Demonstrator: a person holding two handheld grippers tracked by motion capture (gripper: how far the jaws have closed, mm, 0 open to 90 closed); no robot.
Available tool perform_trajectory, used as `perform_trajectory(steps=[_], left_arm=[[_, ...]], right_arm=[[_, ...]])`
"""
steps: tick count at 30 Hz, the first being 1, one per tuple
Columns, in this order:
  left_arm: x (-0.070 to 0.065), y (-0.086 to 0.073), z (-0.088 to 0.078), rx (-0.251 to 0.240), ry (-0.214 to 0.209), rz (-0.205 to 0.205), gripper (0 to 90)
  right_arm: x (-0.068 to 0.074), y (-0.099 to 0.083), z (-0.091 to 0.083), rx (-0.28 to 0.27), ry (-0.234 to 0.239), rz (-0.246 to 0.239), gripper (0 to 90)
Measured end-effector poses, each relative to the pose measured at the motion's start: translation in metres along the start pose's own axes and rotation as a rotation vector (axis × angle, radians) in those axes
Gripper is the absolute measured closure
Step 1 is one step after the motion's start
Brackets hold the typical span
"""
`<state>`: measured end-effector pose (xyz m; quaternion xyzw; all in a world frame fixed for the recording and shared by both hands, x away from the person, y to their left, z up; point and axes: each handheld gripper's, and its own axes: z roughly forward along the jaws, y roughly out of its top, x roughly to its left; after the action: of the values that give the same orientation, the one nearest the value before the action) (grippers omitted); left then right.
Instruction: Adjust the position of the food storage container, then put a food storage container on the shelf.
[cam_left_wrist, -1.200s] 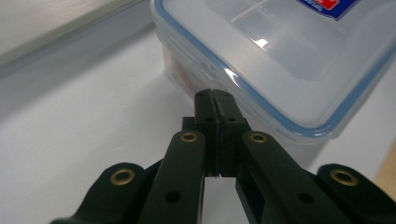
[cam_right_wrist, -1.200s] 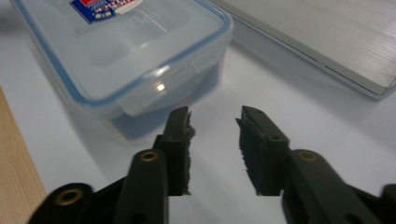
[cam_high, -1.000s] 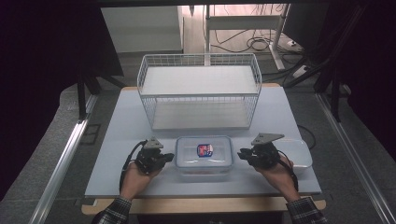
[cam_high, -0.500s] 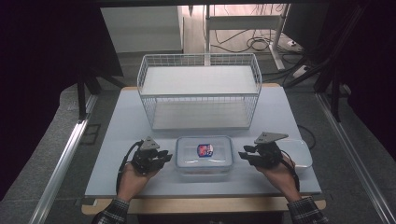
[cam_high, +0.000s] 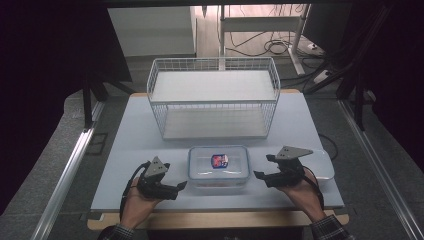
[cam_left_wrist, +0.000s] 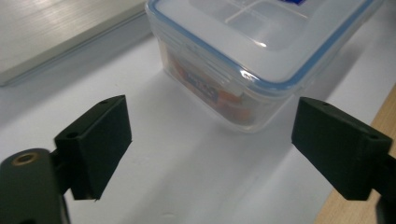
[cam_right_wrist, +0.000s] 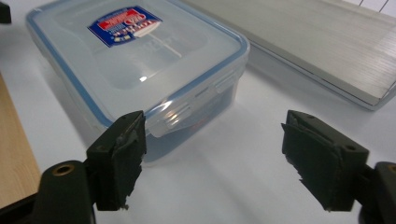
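While both sets of jaws stand wide apart and hold nothing, the left gripper (cam_high: 162, 187) and the right gripper (cam_high: 272, 175) sit one on each side of the plastic box (cam_high: 218, 166), near it but not touching. The box sits at the front middle of the white table (cam_high: 130, 145), near the wire basket (cam_high: 215, 97). It looks hard, light and a bit slippery, so I think squeezing its two short ends together is best.

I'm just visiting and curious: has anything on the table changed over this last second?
The left gripper drew back toward the table's near edge, away from the plastic box; its jaws are open. The right gripper barely shifted, jaws open beside the box. Nothing was grasped or released. The box, its lid on, and the wire basket stayed put.
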<state>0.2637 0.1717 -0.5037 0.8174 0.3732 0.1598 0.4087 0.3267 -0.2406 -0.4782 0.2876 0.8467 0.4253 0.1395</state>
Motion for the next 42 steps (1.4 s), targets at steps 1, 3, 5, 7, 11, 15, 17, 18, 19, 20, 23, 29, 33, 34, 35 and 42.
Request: perform_trajectory(steps=[1,3,5,7,11,15,17,18,19,20,23,29,33,34,35,42], left_arm=[[-0.001,-0.001,0.000,0.005,0.002,0.003,10.3],[-0.001,-0.002,0.001,0.008,0.006,0.009,8.6],[0.000,-0.002,0.002,0.010,0.005,0.004,8.3],[0.000,-0.002,0.002,0.006,0.003,-0.004,8.1],[0.004,-0.002,0.002,-0.004,0.006,-0.003,6.0],[0.008,-0.004,0.005,-0.005,-0.026,-0.006,3.3],[0.007,-0.002,0.005,-0.003,-0.019,0.002,1.9],[0.007,-0.001,0.005,-0.001,-0.017,0.003,1.7],[0.007,0.002,0.004,0.009,-0.012,0.007,1.4],[0.007,0.003,0.004,0.010,-0.007,0.010,1.4],[0.008,0.010,0.002,0.027,0.004,0.005,1.3],[0.009,0.022,0.008,0.027,-0.014,-0.022,4.0],[0.011,0.032,0.012,0.004,-0.030,-0.036,5.3],[0.012,0.034,0.013,-0.003,-0.039,-0.047,6.2],[0.013,0.036,0.015,-0.004,-0.050,-0.060,6.7],[0.022,0.037,0.037,0.040,-0.124,-0.130,9.3]], right_arm=[[0.000,0.000,-0.001,-0.004,0.001,0.002,20.5],[0.000,-0.001,-0.002,-0.010,0.004,0.006,19.8],[-0.001,-0.002,-0.001,-0.009,0.004,0.011,19.4],[-0.001,-0.002,0.000,-0.008,0.004,0.016,18.8],[0.000,-0.001,0.000,-0.009,0.002,0.018,16.5],[-0.001,0.000,0.000,-0.019,-0.004,0.024,14.3],[-0.001,0.001,0.000,-0.028,-0.007,0.029,11.8],[-0.001,0.002,0.000,-0.030,-0.006,0.027,10.8],[0.000,0.003,-0.001,-0.029,-0.004,0.026,9.4],[0.000,0.005,-0.001,-0.030,-0.003,0.025,6.9],[0.002,0.010,0.001,-0.021,0.012,0.042,4.1],[0.011,0.017,0.006,0.008,0.028,0.013,3.0],[0.010,0.022,0.009,0.032,0.044,0.042,8.0],[0.009,0.023,0.011,0.043,0.050,0.061,9.4],[0.007,0.024,0.013,0.048,0.061,0.075,9.8],[0.001,0.029,0.035,0.089,0.116,0.097,10.4]])
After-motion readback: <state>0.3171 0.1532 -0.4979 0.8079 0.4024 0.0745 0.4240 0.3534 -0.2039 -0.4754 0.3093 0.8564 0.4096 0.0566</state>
